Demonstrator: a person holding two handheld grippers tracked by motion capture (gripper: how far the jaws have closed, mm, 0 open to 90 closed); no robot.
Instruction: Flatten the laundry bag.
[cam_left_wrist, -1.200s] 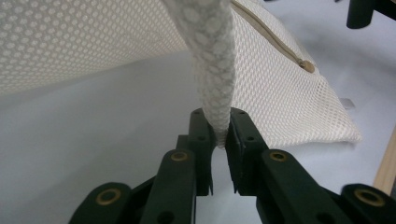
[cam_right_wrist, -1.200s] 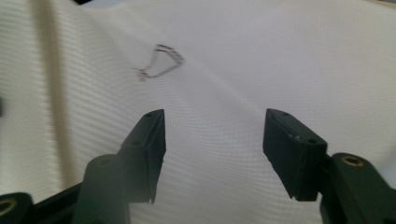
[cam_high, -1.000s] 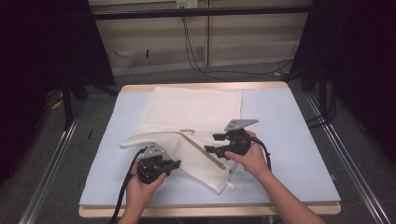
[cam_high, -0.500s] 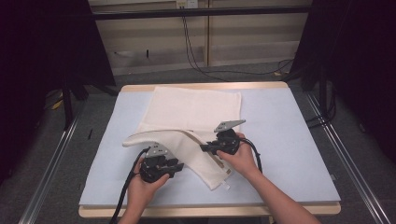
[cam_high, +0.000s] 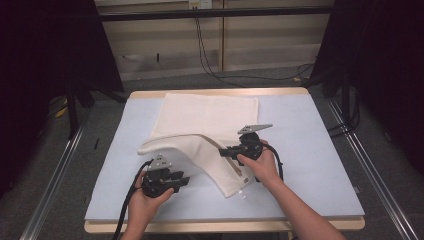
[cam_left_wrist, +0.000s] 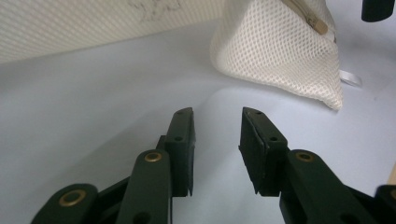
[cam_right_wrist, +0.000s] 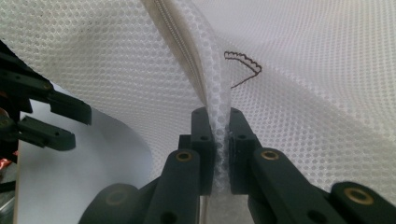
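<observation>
A white mesh laundry bag (cam_high: 205, 117) lies on the pale blue mat, its near part folded over into a flap (cam_high: 210, 165). My right gripper (cam_high: 222, 151) (cam_right_wrist: 217, 116) has just closed; it is shut on the flap's edge beside the zipper (cam_right_wrist: 177, 42). My left gripper (cam_high: 184, 181) (cam_left_wrist: 216, 116) rests on the mat left of the flap. Its jaws have just opened, then narrowed a little, with nothing between them. The bag's corner (cam_left_wrist: 280, 51) lies ahead of it to the right. The left gripper (cam_right_wrist: 46, 119) shows in the right gripper view too.
The blue mat (cam_high: 310, 150) covers a wooden table with bare room to the right and along the near edge. A small white tag (cam_left_wrist: 350, 77) sticks out at the bag's corner. A dark thread squiggle (cam_right_wrist: 243, 65) marks the mesh. Dark curtains flank the table.
The right gripper has slid a little left and nearer onto the flap's edge. The left hand has stayed almost where it was, beside the flap.
</observation>
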